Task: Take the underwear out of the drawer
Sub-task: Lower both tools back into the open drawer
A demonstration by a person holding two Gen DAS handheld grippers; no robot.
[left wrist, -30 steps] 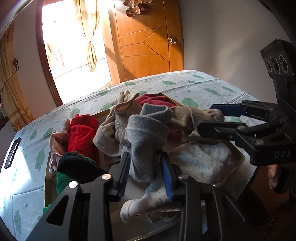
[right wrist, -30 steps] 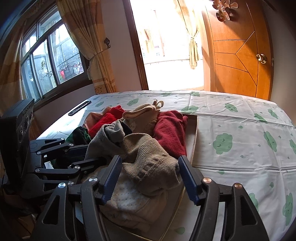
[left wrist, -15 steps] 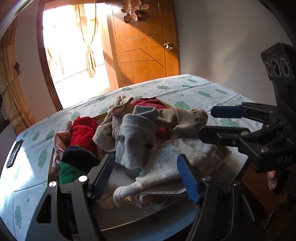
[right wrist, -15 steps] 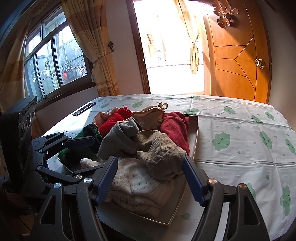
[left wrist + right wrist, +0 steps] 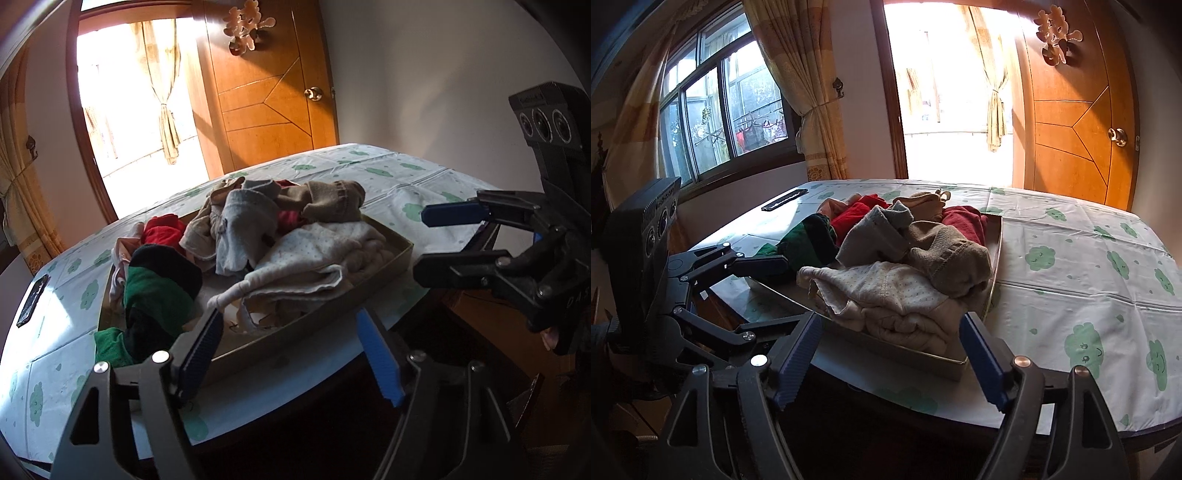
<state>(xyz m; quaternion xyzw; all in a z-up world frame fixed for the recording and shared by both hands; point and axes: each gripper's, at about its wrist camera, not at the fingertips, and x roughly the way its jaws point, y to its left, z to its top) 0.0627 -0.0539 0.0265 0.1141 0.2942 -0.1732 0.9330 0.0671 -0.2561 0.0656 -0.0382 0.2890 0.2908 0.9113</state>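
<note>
Underwear (image 5: pixel 314 254) heaped, drawer (image 5: pixel 391 258) floor hidden

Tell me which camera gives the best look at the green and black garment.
The left wrist view: the green and black garment lies close, its stripes plain, spilling over the drawer rim. In the right wrist view it sits farther back, partly hidden behind the left hand-held gripper.
</note>
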